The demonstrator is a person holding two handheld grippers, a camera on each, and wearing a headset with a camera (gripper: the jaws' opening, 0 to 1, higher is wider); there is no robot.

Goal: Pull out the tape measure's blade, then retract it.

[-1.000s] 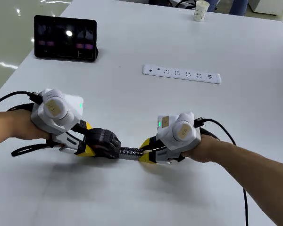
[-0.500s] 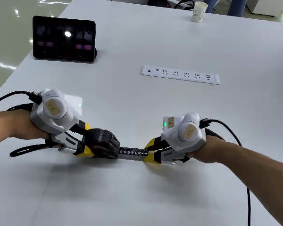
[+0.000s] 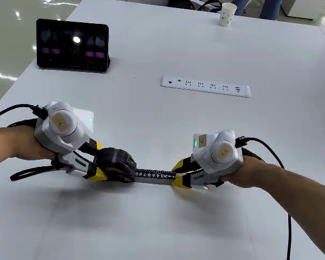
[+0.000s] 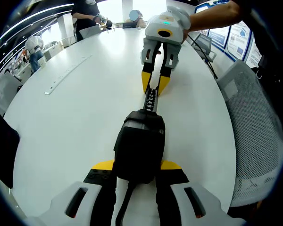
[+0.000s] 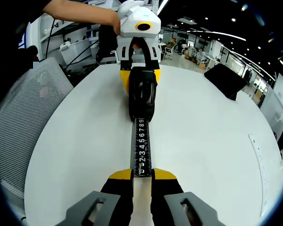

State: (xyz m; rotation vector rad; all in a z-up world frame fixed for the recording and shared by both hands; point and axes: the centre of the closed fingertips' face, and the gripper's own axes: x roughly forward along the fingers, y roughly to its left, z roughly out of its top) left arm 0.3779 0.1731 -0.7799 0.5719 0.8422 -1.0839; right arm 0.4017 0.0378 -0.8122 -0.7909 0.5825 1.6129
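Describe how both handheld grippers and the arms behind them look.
Both the left gripper and right gripper have rounded white-grey housings with a tan round disc on top, a small green light, and black jaws tipped yellow. A black cable trails from each. The forearms are bare.

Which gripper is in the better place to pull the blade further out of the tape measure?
The right gripper. Its jaws are shut on the blade at its free end. The left gripper clamps the case and should probably only anchor it.
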